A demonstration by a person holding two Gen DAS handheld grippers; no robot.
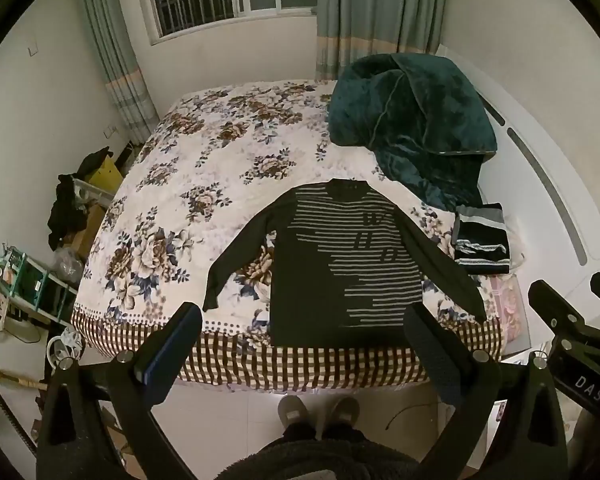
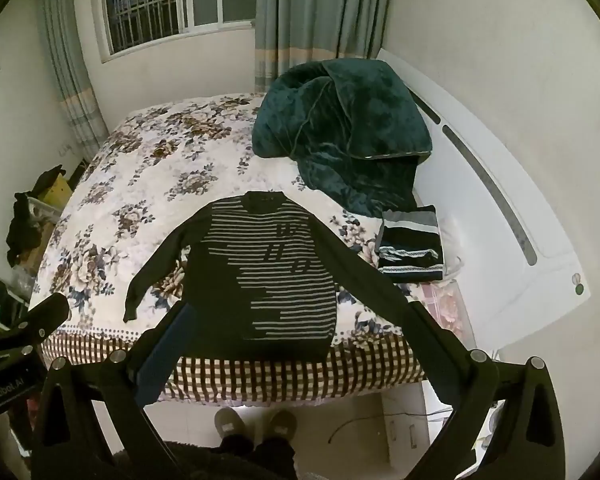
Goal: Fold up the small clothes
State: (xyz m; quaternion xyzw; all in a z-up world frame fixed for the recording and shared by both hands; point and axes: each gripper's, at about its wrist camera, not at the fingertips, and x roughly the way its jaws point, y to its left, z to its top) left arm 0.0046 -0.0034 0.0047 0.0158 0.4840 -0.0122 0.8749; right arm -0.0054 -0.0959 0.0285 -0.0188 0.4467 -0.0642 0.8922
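Dark striped sweater (image 1: pixel 340 264) flat on bed (image 1: pixel 204 168)

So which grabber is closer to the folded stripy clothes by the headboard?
Right. The right gripper sits toward the folded clothes side; the left gripper is farther over. Both hang open above the bed's near edge, touching nothing.

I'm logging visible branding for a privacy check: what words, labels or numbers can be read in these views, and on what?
"DAS": on the body of the right tongs, cut off by the frame edge.
"...enRobot.AI": on the body of the left tongs, start cut off.
Pale lettering on the striped sweater: too blurred to read.
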